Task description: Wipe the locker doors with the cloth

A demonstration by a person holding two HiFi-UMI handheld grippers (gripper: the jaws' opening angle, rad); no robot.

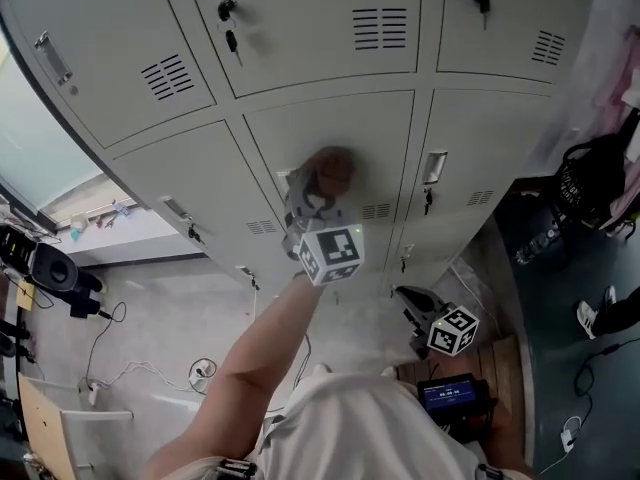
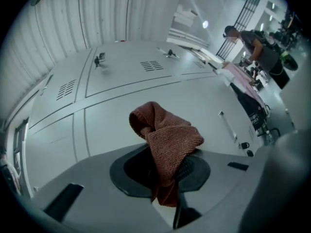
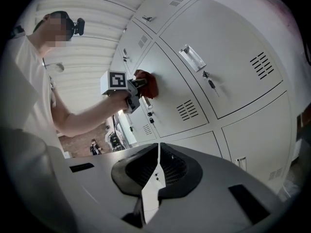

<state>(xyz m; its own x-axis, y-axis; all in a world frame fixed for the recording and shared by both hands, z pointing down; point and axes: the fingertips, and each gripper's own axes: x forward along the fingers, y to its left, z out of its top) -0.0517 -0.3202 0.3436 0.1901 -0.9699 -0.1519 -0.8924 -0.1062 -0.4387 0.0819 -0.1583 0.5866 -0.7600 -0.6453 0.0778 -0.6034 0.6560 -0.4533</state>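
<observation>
A reddish-brown cloth (image 1: 333, 171) is pressed against a grey locker door (image 1: 340, 133) in the middle of the bank. My left gripper (image 1: 315, 200) is shut on it; in the left gripper view the bunched cloth (image 2: 167, 140) sticks out from between the jaws toward the door (image 2: 121, 130). From the right gripper view the cloth (image 3: 147, 83) shows on the door beside a handle. My right gripper (image 1: 418, 303) hangs low at the right, away from the lockers, its jaws closed together with nothing between them (image 3: 156, 171).
Grey lockers (image 1: 300, 28) with vents, keys (image 1: 229, 23) and handles (image 1: 434, 166) fill the wall. Black bags (image 1: 590, 183) hang at the right. Cables (image 1: 120, 368) and equipment lie on the floor at left. Another person (image 2: 255, 45) stands far down the room.
</observation>
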